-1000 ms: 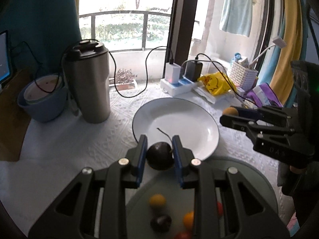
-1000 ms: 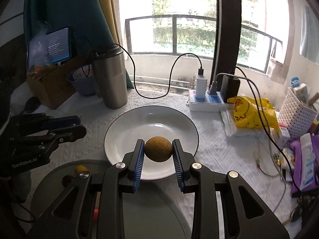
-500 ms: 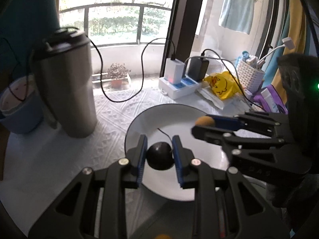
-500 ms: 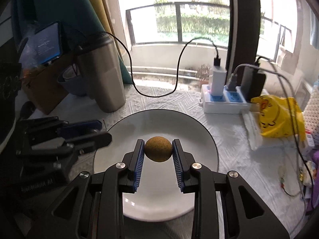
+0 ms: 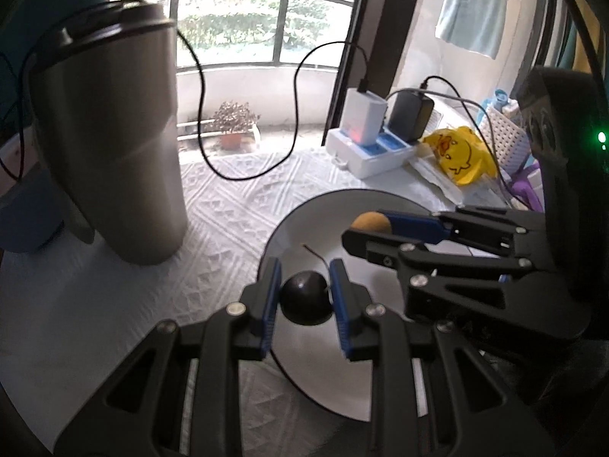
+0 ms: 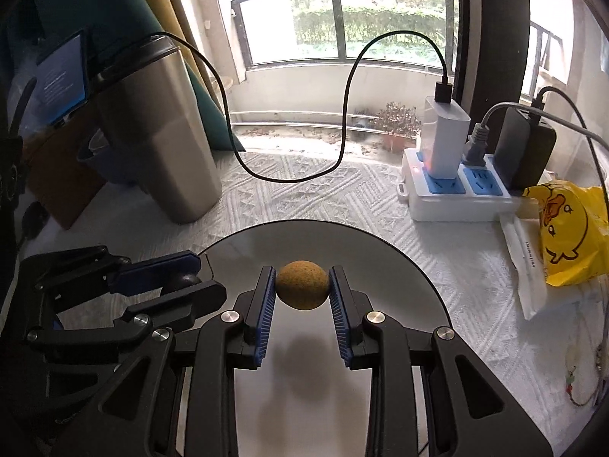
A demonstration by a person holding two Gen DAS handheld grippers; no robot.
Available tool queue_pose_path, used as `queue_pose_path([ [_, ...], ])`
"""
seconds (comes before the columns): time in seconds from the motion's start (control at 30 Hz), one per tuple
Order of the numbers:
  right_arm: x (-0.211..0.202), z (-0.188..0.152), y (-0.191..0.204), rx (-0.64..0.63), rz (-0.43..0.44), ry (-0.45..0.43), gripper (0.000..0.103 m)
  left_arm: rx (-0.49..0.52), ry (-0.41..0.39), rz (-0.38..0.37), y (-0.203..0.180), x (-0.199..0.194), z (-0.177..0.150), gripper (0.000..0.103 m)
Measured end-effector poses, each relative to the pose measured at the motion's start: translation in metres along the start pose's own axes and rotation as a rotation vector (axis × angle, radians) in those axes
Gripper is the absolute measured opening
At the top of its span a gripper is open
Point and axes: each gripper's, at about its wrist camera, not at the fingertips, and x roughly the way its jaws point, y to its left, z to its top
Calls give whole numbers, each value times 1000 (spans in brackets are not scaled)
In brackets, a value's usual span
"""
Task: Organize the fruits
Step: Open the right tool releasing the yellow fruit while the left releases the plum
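My left gripper [image 5: 304,297] is shut on a dark round fruit with a thin stem [image 5: 304,299], low over the left part of the white plate [image 5: 327,209]. My right gripper [image 6: 302,285] is shut on a round tan-brown fruit [image 6: 302,285], just above the middle of the same plate [image 6: 399,266]. The right gripper shows in the left wrist view [image 5: 365,228] with the tan fruit [image 5: 369,222]. The left gripper shows at the left of the right wrist view [image 6: 190,274].
A tall steel tumbler [image 5: 114,152] stands left of the plate, also in the right wrist view [image 6: 163,137]. A white power strip with chargers [image 6: 456,186], a black cable [image 6: 342,114] and a yellow duck bag [image 6: 567,236] lie behind and right.
Both grippers have moved forward and down over the white plate with their fruits held. The green tray with small fruits has dropped out of view.
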Motion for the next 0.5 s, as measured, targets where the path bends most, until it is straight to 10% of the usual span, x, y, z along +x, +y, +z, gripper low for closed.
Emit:
queue_pose_path([
  [0.5,-29,-2,-8,60,-10,-62,42,-25,-61,1,-1,-30,5,45],
])
